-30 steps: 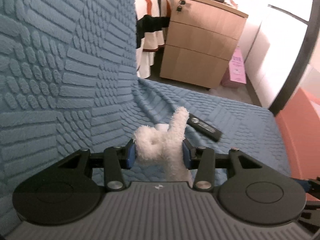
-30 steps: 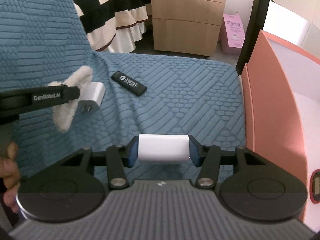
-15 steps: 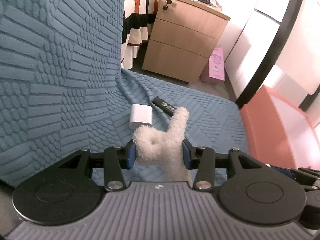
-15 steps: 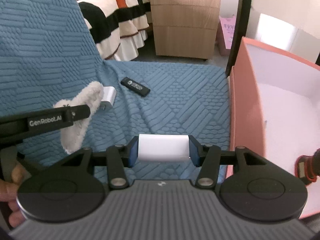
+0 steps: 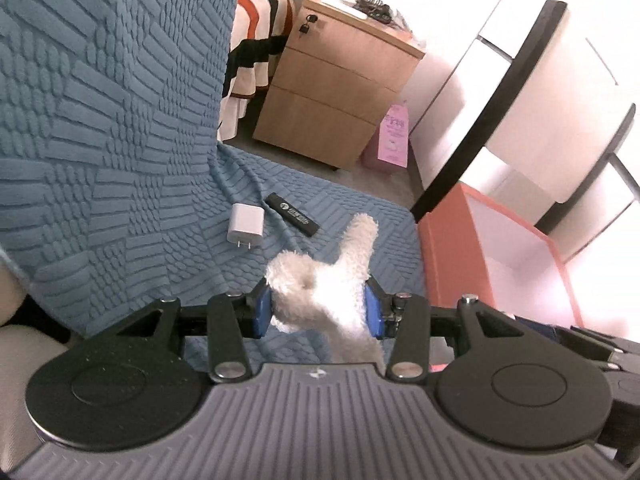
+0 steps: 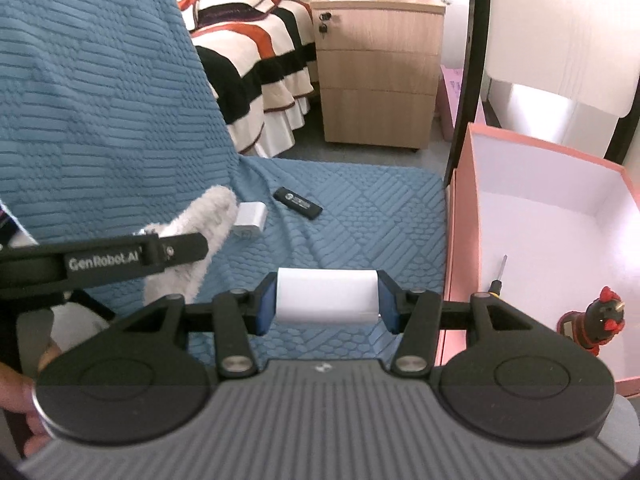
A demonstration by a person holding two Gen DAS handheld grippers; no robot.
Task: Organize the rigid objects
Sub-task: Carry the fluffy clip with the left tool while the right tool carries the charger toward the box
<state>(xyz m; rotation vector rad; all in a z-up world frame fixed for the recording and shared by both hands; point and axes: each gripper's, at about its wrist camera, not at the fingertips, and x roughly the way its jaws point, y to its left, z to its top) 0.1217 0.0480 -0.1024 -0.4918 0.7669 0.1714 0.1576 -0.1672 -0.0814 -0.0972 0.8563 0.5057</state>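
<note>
My left gripper [image 5: 318, 310] is shut on a white fluffy plush toy [image 5: 324, 280], held above the blue textured cover [image 5: 120, 160]; the toy also shows in the right wrist view [image 6: 200, 224]. My right gripper [image 6: 327, 304] is shut on a white rounded block [image 6: 326, 296], held left of the pink box [image 6: 460, 240]. A white plug charger [image 5: 245, 225] and a black flat stick [image 5: 294, 219] lie on the cover ahead. The box holds a small screwdriver [image 6: 498, 276] and a black figurine with red bows [image 6: 600, 320].
A wooden drawer cabinet [image 6: 376, 72] stands beyond the cover, with a striped bed [image 6: 256, 40] to its left. A black pole [image 6: 468, 60] rises beside the box. A pink package [image 5: 394, 136] leans by the cabinet.
Both grippers have pulled back and swung right with their loads. The pink box has come into fuller view, with its inside now showing in the right wrist view.
</note>
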